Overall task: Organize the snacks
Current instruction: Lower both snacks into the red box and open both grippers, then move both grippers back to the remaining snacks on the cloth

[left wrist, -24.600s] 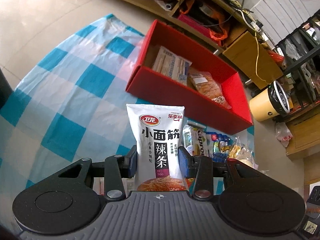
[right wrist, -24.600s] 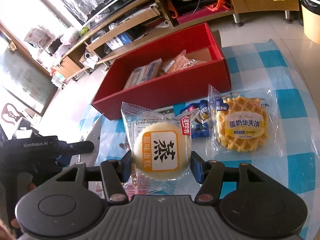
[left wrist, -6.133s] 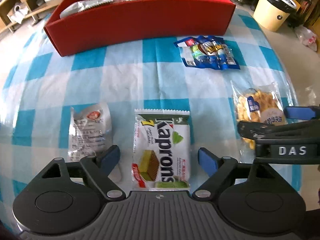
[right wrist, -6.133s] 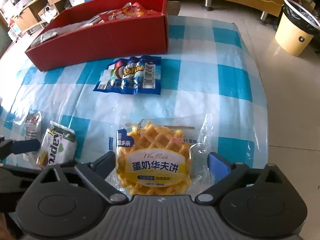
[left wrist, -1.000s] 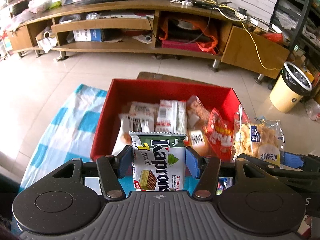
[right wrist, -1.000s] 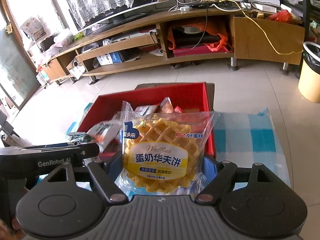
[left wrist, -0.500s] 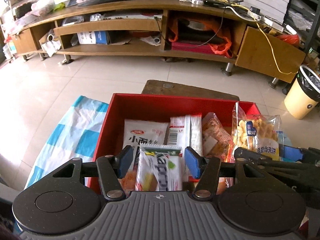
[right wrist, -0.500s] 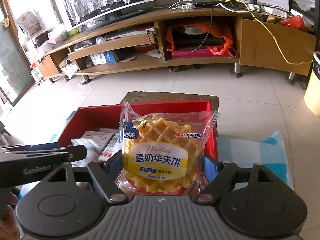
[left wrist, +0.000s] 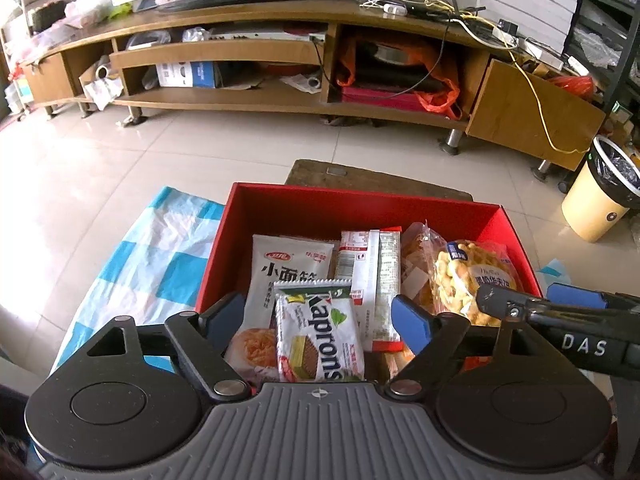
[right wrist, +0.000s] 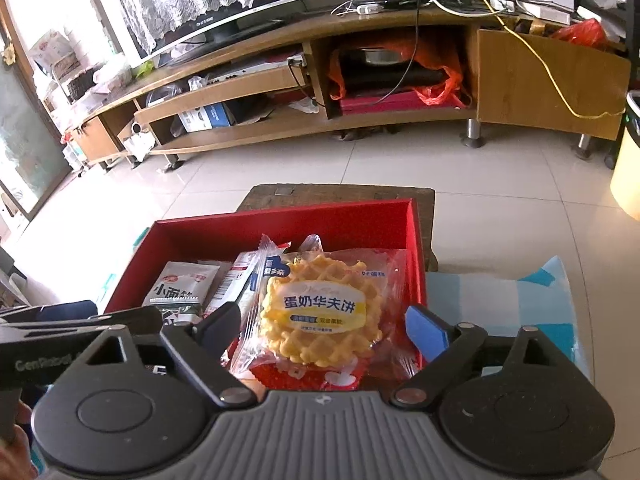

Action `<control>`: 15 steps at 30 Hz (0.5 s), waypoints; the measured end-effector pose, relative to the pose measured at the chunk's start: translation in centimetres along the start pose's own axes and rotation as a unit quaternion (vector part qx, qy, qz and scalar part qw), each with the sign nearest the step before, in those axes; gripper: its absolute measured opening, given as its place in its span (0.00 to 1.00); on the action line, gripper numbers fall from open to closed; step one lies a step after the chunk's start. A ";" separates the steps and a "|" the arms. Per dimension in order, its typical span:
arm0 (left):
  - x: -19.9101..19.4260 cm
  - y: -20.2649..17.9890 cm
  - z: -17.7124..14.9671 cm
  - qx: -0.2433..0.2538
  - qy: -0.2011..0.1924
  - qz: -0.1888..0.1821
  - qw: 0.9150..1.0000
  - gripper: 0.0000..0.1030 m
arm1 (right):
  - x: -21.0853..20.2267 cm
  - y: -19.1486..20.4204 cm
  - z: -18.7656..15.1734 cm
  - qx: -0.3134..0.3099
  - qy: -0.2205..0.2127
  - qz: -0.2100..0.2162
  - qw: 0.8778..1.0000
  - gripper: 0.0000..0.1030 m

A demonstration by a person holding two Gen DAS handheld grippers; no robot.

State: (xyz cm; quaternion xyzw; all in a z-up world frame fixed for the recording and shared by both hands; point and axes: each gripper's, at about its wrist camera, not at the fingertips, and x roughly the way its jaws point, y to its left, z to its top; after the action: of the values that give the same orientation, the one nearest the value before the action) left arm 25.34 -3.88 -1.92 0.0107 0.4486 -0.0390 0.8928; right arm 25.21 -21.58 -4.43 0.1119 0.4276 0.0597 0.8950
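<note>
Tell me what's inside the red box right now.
The red box holds the Kaprons wafer pack, a white spicy-strip bag, a waffle packet and a white upright pack. Packets beneath are mostly covered.

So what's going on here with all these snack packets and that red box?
A person is tidying snacks into the red box with a hand-held gripper in each hand. The left gripper has just been opening and has let go of the Kaprons wafer pack, which now lies on the other packets in the box. The right gripper has likewise been opening, and the waffle packet sits loose in the box between its fingers.
</note>
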 end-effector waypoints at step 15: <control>-3.3 4.2 -7.5 -0.006 0.072 -0.024 0.997 0.88 | -3.9 2.0 -4.2 -0.050 0.020 0.011 0.998 0.85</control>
State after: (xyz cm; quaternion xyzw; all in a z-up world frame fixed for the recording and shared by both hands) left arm 17.72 0.92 -3.78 -0.0024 0.5124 -0.0573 0.8569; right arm 19.51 -19.82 -3.53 0.0704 0.4404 0.0935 0.8901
